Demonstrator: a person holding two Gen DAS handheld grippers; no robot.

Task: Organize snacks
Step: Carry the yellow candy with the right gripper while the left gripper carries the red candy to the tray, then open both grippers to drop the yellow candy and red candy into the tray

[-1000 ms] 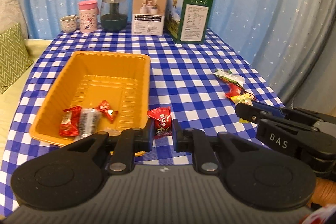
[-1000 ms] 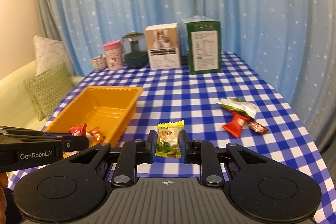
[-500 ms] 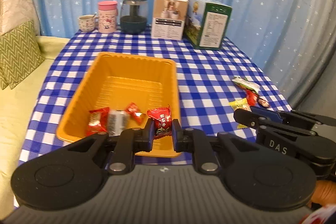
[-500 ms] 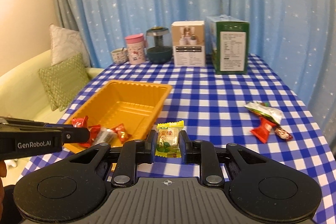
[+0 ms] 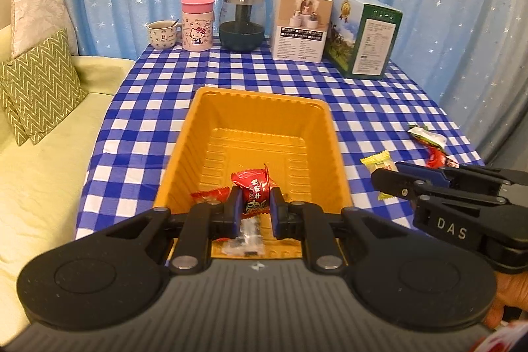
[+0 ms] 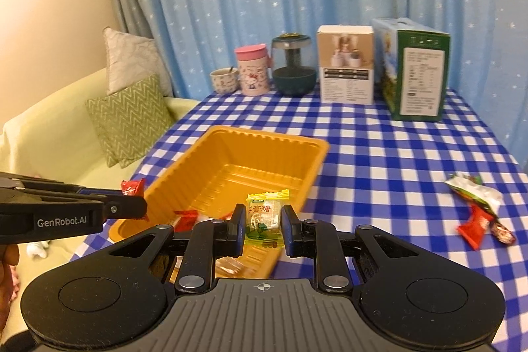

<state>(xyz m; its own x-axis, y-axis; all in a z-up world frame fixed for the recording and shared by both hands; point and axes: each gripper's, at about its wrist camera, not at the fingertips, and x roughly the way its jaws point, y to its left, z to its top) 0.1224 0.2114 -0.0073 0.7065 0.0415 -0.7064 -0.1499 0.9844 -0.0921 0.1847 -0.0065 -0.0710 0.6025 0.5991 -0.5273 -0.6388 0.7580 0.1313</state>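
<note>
Left tool [image 5: 253, 207] sits at lower centre of the left wrist view, clamped on a red candy [image 5: 254, 191], w/ the wrapper sticking up above the pads. Right tool [image 6: 264, 221] sits at lower centre of the right wrist view, clamped on a yellow-green candy [image 6: 265, 216].

Both candies hang over the near end of the orange tray [image 5: 316, 108]; red candy looks inside the rim, yellow-green one seems over the near-right wall, so it is closer to the edge. A few wrapped sweets already lie on the tray floor below.

Step in hand, judged: drop both into the tray. To do it well, the person should bring the right tool a bit further toward frame left so its candy clears the wall, then let go low over the floor, not from height, since light wrappers can bounce or cling to a pad. Letting go one at a time keeps the tools from knocking, as they are near each other.

Leftover snacks [image 6: 478, 207] lie on the checked bench [image 6: 396, 154] at right of frame, well apart from the tray; these likely come next.
</note>
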